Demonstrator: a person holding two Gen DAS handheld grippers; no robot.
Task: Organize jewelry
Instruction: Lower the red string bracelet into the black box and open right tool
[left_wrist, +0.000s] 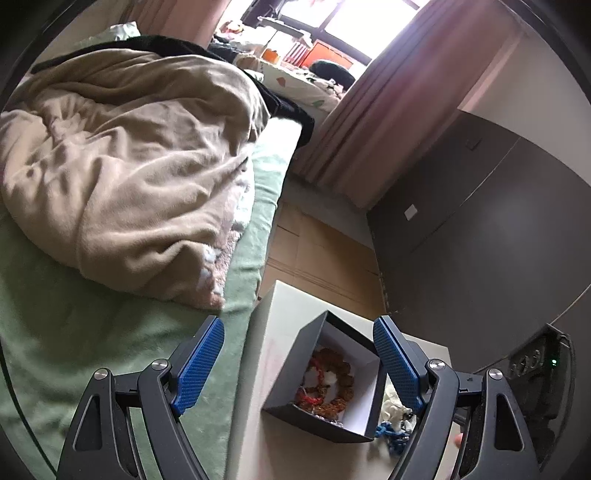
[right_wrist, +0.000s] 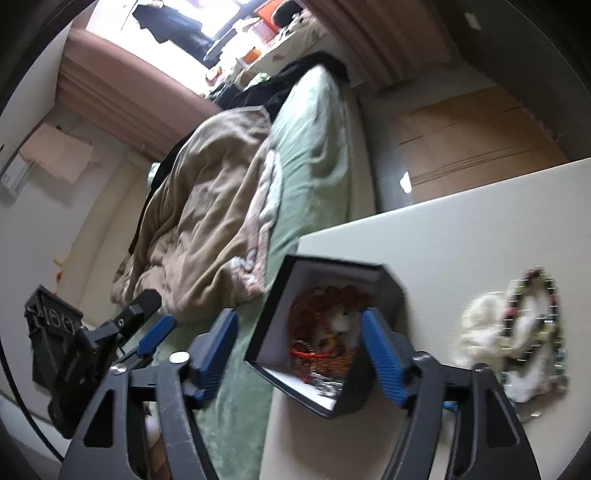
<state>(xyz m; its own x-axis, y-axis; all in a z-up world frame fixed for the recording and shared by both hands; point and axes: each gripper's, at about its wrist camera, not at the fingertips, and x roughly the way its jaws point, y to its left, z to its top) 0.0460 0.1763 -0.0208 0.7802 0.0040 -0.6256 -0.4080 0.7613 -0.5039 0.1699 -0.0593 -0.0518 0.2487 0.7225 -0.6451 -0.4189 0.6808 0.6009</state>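
Two grippers are yours here, and both have their blue fingers spread wide with nothing held. Your left gripper (left_wrist: 298, 363) hangs over the near edge of the white tabletop (left_wrist: 291, 306), above the open black box (left_wrist: 325, 380) holding red and amber beaded jewelry (left_wrist: 328, 380). Your right gripper (right_wrist: 300, 350) straddles that same box (right_wrist: 325, 332). A beaded bracelet (right_wrist: 535, 332) lies on the tabletop well to its right, beside the bed (right_wrist: 314, 140).
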